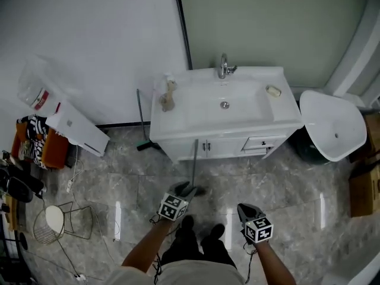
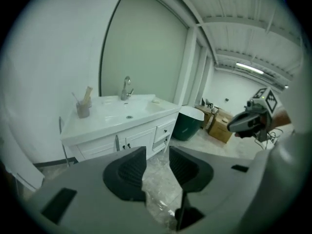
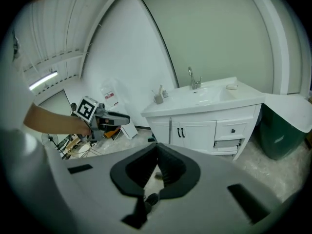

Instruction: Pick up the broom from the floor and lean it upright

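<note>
The broom [image 1: 195, 159] stands upright, its thin grey pole leaning on the front of the white vanity [image 1: 173, 136]. The pole shows against the cabinet doors in the right gripper view [image 3: 171, 128] and in the left gripper view [image 2: 117, 143]. Its lower end is mostly hidden behind my left gripper [image 1: 184, 190]. That gripper hangs just in front of the pole's foot, and its jaws [image 2: 157, 167] stand apart with only floor showing between them. My right gripper [image 1: 246, 209] is further right, clear of the broom, with its tips [image 3: 157, 147] together and nothing in them.
A long-handled floor wiper [image 1: 141, 119] leans on the wall left of the vanity. A dark green bin with a white lid [image 1: 332, 123] stands to the right. A white panel [image 1: 77, 129], cables and a wire basket [image 1: 50, 221] crowd the left floor. My shoes [image 1: 202, 230] are below.
</note>
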Tool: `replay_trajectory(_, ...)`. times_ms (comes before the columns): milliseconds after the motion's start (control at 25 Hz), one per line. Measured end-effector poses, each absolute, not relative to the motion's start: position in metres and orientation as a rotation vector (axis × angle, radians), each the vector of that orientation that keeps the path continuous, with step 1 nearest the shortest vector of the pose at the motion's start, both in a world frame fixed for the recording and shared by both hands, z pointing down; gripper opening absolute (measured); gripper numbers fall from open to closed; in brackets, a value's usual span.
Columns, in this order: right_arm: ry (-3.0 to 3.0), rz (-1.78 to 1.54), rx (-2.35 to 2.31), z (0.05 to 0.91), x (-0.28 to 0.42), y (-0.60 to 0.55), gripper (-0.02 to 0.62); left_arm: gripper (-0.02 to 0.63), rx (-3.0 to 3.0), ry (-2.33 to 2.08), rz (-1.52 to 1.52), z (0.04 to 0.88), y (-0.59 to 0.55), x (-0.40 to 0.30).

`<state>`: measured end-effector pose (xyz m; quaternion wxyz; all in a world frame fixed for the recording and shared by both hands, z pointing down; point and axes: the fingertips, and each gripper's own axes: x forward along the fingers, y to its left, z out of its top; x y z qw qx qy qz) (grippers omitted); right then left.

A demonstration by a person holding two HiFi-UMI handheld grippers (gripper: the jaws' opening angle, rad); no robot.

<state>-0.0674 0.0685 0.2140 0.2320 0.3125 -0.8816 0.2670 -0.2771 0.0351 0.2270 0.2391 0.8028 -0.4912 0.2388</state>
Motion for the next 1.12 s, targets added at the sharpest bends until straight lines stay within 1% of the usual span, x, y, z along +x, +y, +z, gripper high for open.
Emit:
replay_trajectory(200,-2.457,0.669,0.886,0.157,-0.085,0.085,0.002,0.085,2.286,-1.308,0.556,0.163,0.082,-0.282)
replay_trajectory(400,-2.491,0.594,0.940,0.111,-0.120,0.100,0.002,0.041,2.315,-1.296,0.433,0.113,0.123,-0.314)
replay_trajectory(560,-2.531,0.550,0.989,0.077,-0.151,0.113,0.002,0.026,2.321,-1.259,0.384,0.087,0.152,-0.336)
replay_trajectory(800,-2.571,0.473,1.001,0.039,-0.184,0.141,0.000,0.021,2.311,-1.254,0.286,0.054,0.175,-0.375)
replay_trajectory(1120,-2.584,0.456,1.033,0.028,-0.197,0.148,0.000,0.021,2.316,-1.289,0.246,0.048,0.174,-0.405)
